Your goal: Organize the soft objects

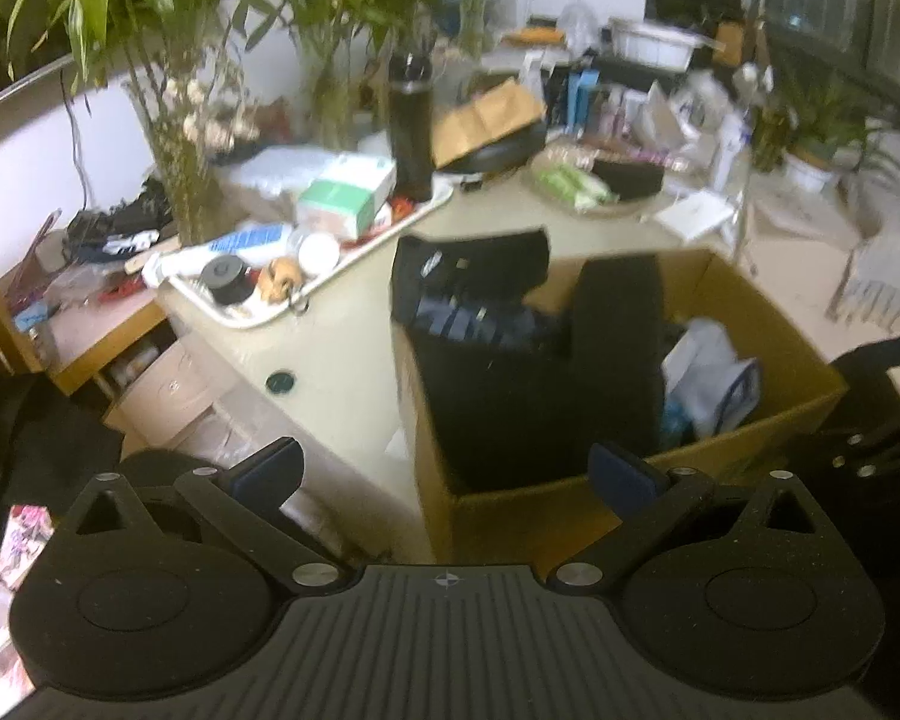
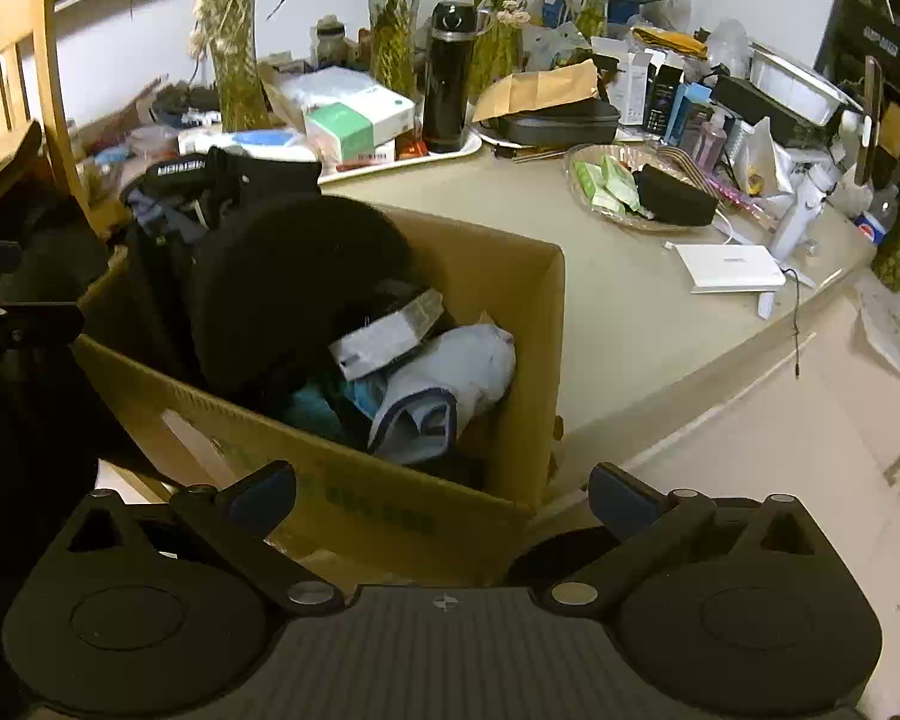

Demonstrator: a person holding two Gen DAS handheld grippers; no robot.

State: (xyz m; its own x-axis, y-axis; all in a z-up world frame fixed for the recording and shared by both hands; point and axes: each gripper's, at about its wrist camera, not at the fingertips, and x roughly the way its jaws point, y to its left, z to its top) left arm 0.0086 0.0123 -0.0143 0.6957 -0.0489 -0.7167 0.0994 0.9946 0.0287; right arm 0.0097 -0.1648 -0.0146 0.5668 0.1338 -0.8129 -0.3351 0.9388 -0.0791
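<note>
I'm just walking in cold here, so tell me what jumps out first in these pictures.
The open cardboard box on the pale table, stuffed with dark clothes and a light blue-trimmed garment, dominates both views. Behind it stands a tall black bottle among clutter and leafy plants. Both grippers, left and right, hover open near the box.
</note>
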